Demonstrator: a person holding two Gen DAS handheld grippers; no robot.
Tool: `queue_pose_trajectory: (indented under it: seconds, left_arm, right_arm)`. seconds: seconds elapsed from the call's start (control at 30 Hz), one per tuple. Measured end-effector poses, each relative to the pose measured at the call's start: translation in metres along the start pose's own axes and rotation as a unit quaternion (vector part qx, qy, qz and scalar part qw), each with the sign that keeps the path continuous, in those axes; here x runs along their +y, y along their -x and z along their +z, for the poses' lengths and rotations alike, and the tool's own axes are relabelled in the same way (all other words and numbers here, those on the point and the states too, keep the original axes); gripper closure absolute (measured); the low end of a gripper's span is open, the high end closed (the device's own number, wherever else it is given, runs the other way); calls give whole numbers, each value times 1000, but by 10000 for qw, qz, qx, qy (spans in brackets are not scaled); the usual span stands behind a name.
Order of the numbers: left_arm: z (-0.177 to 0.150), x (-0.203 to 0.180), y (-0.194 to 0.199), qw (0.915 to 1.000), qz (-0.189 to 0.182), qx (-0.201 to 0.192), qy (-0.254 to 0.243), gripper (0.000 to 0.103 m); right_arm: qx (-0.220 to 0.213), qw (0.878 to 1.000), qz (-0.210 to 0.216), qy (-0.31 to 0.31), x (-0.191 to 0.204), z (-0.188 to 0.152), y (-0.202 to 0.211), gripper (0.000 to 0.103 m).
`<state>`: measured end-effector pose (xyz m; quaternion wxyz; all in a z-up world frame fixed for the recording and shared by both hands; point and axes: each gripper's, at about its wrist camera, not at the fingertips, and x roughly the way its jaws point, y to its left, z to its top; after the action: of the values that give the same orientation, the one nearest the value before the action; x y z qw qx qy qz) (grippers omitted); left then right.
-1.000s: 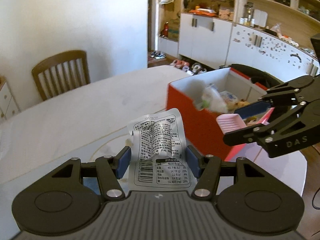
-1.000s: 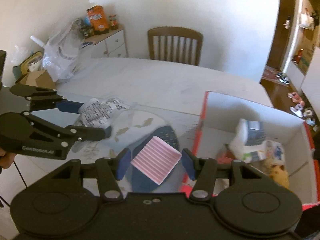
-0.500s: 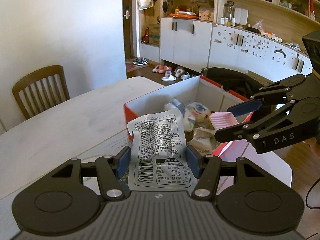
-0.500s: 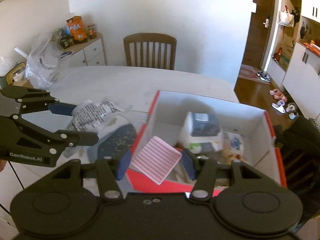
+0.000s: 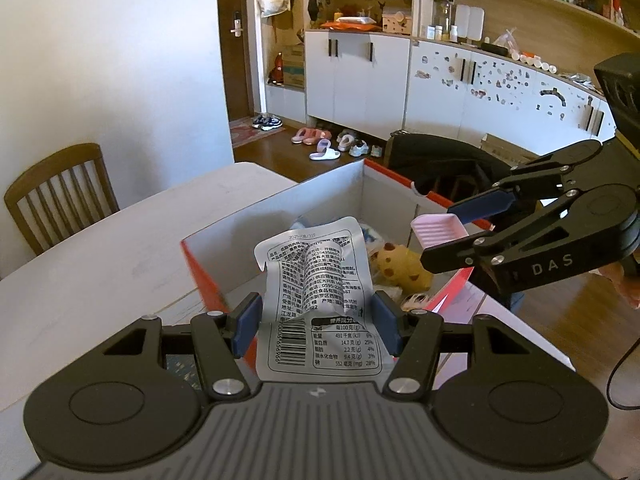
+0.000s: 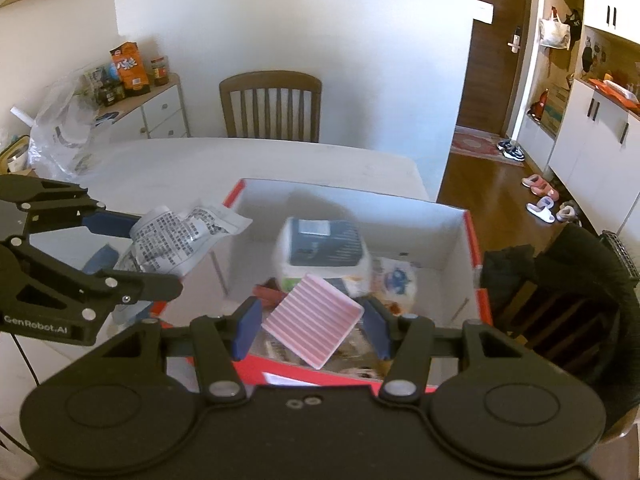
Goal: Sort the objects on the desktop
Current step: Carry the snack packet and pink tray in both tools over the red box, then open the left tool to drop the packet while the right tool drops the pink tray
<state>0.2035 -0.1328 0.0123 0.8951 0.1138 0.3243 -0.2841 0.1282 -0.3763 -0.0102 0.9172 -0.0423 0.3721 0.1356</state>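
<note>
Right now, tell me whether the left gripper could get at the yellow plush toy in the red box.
Probably not yet. The left gripper is shut on the silver snack packet, so its fingers are taken. The yellow plush toy lies uncovered in the open red box, so once the packet is dropped the way from above looks free.

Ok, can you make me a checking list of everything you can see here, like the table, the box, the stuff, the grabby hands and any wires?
Surface: pale table, bare where visible.
Job's things: silver snack packet and pink ridged tray, both held over the red box.
Clutter: in the box, a white tub, a yellow plush toy and small packets.
Grippers: left gripper shut on the packet; right gripper shut on the tray.
Cables: a thin black cable by the right gripper.
Surroundings: wooden chair, white cabinets, slippers on the floor.
</note>
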Motion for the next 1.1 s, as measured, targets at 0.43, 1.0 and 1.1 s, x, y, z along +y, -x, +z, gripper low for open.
queue_pose_trajectory:
  seconds: [0.43, 1.0, 1.1]
  left_arm:
    - [36, -30, -58, 9990, 138, 150, -390, 44]
    - [46, -26, -122, 9944, 361, 626, -771, 44]
    - [42, -22, -127, 9934, 429, 715, -786, 44]
  right_arm:
    - [149, 9999, -57, 51, -41, 3, -30, 48]
    - [630, 9978, 175, 145, -52, -9, -80, 48]
    - [683, 9972, 243, 195, -50, -11, -84, 48]
